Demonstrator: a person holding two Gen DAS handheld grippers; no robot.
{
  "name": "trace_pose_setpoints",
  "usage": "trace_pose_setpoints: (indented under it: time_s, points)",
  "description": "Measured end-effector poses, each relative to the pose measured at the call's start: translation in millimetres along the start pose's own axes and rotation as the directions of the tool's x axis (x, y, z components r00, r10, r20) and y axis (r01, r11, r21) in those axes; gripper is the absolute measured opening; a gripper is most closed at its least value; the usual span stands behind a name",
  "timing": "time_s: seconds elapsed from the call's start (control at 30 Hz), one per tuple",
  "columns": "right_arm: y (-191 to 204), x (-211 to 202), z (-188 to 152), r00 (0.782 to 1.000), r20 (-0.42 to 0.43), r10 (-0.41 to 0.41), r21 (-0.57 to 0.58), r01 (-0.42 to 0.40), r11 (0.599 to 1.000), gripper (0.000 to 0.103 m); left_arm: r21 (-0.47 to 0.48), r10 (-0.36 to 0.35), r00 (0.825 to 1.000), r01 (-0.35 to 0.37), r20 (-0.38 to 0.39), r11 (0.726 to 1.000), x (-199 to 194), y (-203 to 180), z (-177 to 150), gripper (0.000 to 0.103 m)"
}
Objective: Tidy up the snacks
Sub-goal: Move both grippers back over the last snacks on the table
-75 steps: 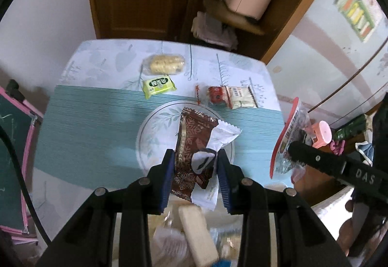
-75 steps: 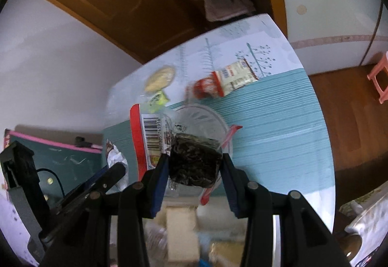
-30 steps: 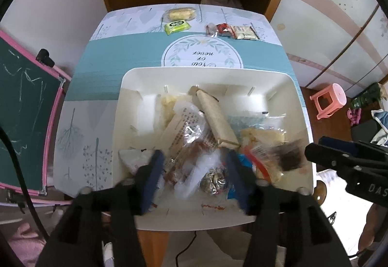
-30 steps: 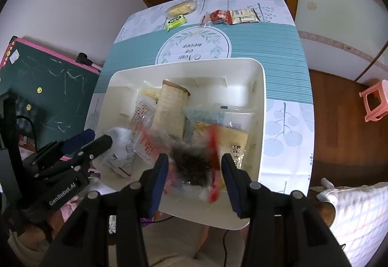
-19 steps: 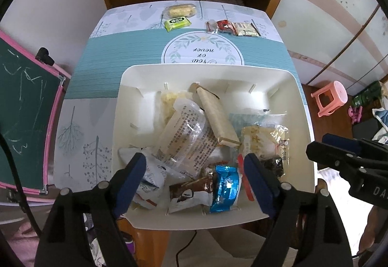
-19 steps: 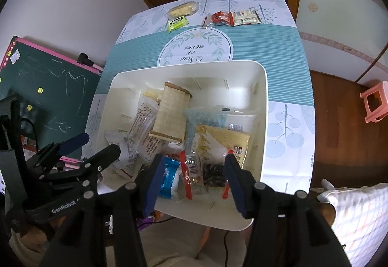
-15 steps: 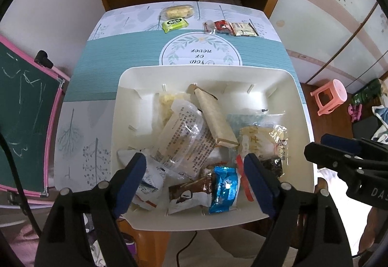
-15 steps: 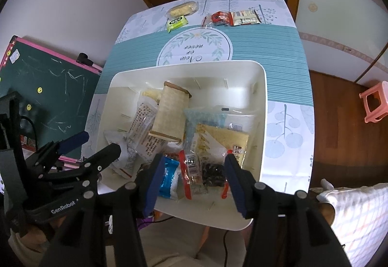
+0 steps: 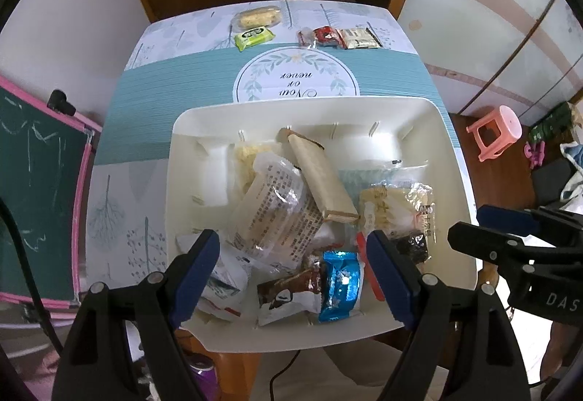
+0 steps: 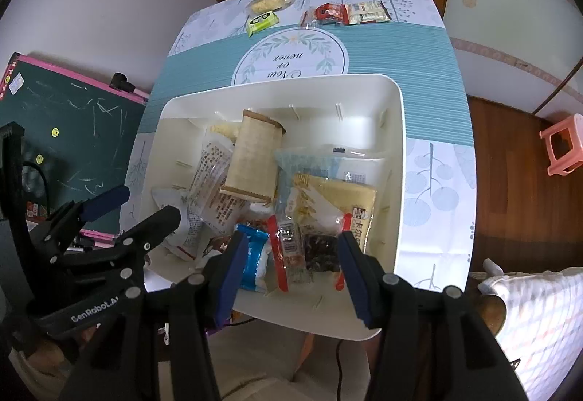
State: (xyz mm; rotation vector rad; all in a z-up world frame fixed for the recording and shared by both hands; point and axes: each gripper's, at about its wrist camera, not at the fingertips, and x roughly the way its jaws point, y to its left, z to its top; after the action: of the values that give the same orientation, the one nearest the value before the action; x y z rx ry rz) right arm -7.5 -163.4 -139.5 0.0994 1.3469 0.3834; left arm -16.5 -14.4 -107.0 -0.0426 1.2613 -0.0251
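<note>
A white bin (image 9: 302, 105) sits on the near half of the table, piled with several wrapped snacks. My left gripper (image 9: 291, 255) hangs open above its near edge, over a brown-and-white packet (image 9: 284, 295) and a blue packet (image 9: 340, 286), touching neither. My right gripper (image 10: 291, 248) is also open, above a dark seaweed packet (image 10: 322, 251) with red edges that lies in the bin. Along the table's far edge lie a yellow cake (image 9: 257, 17), a green packet (image 9: 254, 35), a red packet (image 9: 324, 35) and a beige packet (image 9: 359, 38).
A round printed mat (image 9: 295, 78) lies between the bin and the far snacks. A green chalkboard (image 9: 32, 189) with a pink frame leans at the left. A pink stool (image 9: 497, 129) stands on the floor at the right. A wooden door and shelves stand behind the table.
Both grippers came back from the far table to above the bin, each carrying a packet. Their jaws then spread, and the brown-and-white packet and the seaweed packet now lie in the bin.
</note>
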Motion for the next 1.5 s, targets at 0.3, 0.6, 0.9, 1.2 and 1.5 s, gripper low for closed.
trace_pose_setpoints:
  time_s: [0.3, 0.6, 0.9, 1.2, 1.5]
  points:
    - [-5.2, 7.7, 9.8, 1.0, -0.009, -0.007, 0.046, 0.007, 0.999, 0.052, 0.08, 0.002, 1.0, -0.002, 0.002, 0.997, 6.6, -6.3, 19.6, 0.082]
    - [-8.7, 19.3, 27.5, 1.0, -0.021, -0.012, 0.083, 0.013, 0.996, 0.052, 0.112, -0.018, 1.0, 0.02, -0.019, 0.994, 24.2, -6.2, 50.2, 0.082]
    - [-23.9, 8.9, 77.7, 0.997, 0.052, -0.058, 0.101, 0.053, 0.993, 0.052, 0.159, -0.026, 0.999, 0.021, 0.027, 0.987, 39.0, -7.4, 118.1, 0.082]
    - [-54.4, 8.0, 162.2, 0.978, 0.14, -0.156, 0.133, 0.138, 0.982, 0.052, 0.201, -0.039, 0.999, 0.035, 0.017, 0.979, 88.3, -14.9, 209.7, 0.082]
    - [-111.3, 50.4, 248.9, 0.98, 0.106, -0.167, 0.259, 0.135, 0.956, 0.057, 0.468, 0.013, 1.0, -0.024, 0.026, 0.883, 176.3, -50.8, 269.4, 0.082]
